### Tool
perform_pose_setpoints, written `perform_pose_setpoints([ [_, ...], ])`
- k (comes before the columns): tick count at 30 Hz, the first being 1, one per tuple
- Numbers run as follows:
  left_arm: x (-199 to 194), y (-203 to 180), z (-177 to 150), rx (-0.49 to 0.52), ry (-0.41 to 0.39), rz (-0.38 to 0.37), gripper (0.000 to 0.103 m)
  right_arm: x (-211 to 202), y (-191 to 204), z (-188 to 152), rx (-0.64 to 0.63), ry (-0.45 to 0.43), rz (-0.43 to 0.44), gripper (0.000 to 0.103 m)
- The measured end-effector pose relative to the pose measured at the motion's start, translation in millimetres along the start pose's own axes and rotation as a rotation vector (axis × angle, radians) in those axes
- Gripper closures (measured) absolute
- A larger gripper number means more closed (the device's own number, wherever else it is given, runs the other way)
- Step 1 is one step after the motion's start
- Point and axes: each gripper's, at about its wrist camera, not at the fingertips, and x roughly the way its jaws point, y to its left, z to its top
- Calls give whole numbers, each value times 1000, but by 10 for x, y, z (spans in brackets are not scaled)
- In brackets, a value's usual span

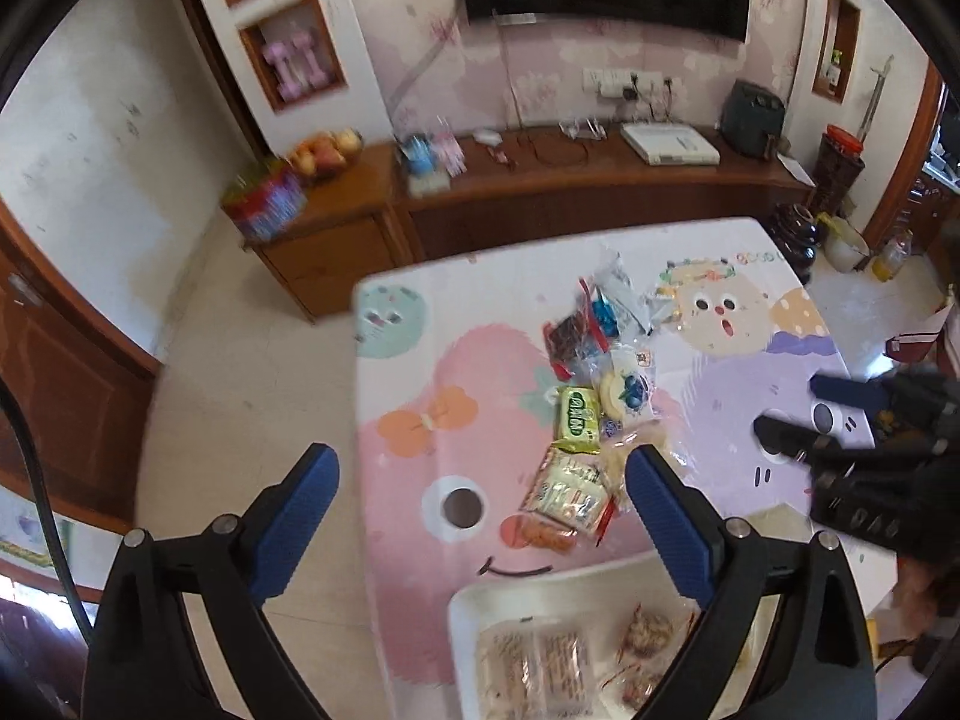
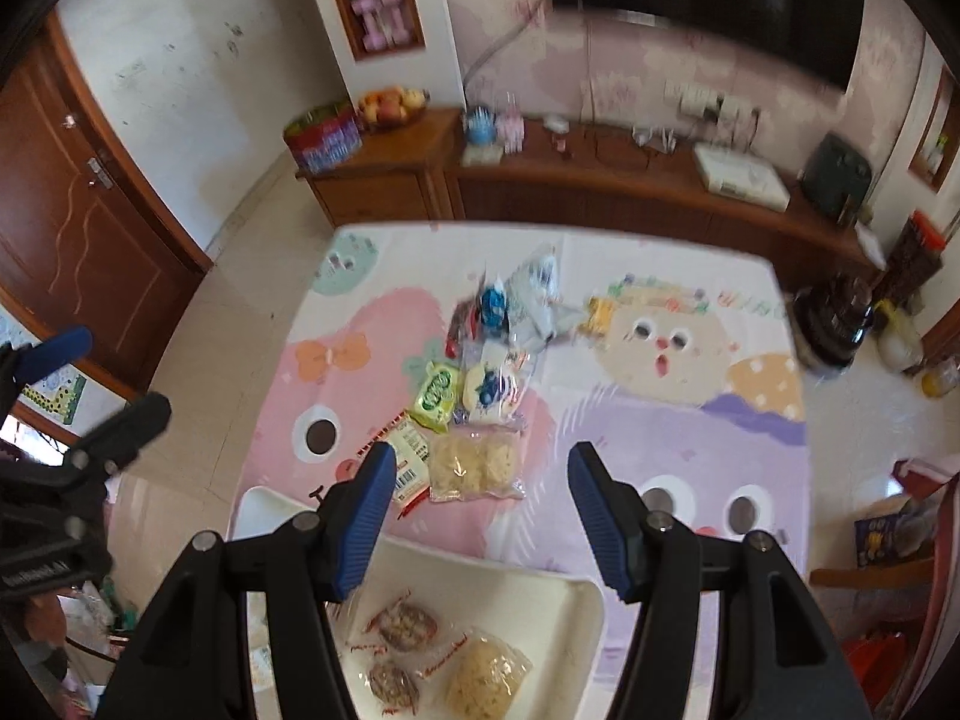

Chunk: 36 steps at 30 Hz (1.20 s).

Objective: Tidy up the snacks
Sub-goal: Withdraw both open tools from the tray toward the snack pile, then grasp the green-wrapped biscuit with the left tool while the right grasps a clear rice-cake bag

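A loose pile of snack packets lies mid-table on the cartoon tablecloth (image 1: 750, 312): a green packet (image 1: 579, 420), a blueberry packet (image 1: 627, 390), a pale yellow packet (image 1: 567, 489) and a dark red one (image 1: 570, 336). A white tray (image 1: 540, 594) at the near edge holds several wrapped snacks (image 1: 534, 666). My left gripper (image 1: 480, 462) hangs open and empty over the table's left edge above the tray. My right gripper (image 2: 480, 453) is open and empty above the tray (image 2: 540, 582), with a clear cracker packet (image 2: 474, 468) and the green packet (image 2: 438, 390) beyond its tips. Each gripper shows in the other's view: the right (image 1: 792, 408), the left (image 2: 114, 372).
Behind the table runs a long wooden sideboard (image 1: 540, 180) with a fruit bowl (image 1: 327, 153), a colourful box (image 1: 264, 201) and a white device (image 1: 669, 144). A dark jar (image 2: 834, 312) stands on the floor at the right. Tiled floor (image 1: 252, 360) lies to the left.
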Motion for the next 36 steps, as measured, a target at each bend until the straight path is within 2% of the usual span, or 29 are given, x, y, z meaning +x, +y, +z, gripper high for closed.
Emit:
perform_pose_setpoints([
  [4, 757, 48, 164, -23, 119, -61, 7, 647, -109, 22, 53, 126, 23, 43],
  [9, 1613, -111, 187, 3, 229, -106, 7, 1346, -212, -102, 142, 244, 65, 43],
  [13, 2115, -280, 160, 32, 302, -132, 7, 1721, -177, -184, 149, 295, 35, 43],
  [17, 2468, -392, 118, 42, 357, -160, 8, 1902, -190, -223, 188, 292, 51, 41],
  [20, 2640, -434, 94, 42, 389, -174, 8, 1970, -218, -238, 214, 303, 60, 32],
  [25, 2862, -528, 67, 55, 427, -198, 9, 2016, -216, -290, 226, 327, 101, 31],
  [27, 2921, -572, 58, 62, 437, -207, 9, 1984, -248, -260, 229, 324, 119, 40],
  [28, 2947, -595, 54, 67, 442, -205, 9, 1980, -267, -244, 239, 328, 154, 56],
  [29, 2970, -610, 51, 71, 446, -205, 11, 1975, -281, -250, 260, 338, 176, 58],
  [33, 3018, -711, 41, 109, 435, -168, 12, 1922, -295, -276, 280, 329, 160, 63],
  [36, 2986, -759, 50, 126, 397, -154, 27, 1843, -330, -326, 292, 318, 131, 65],
])
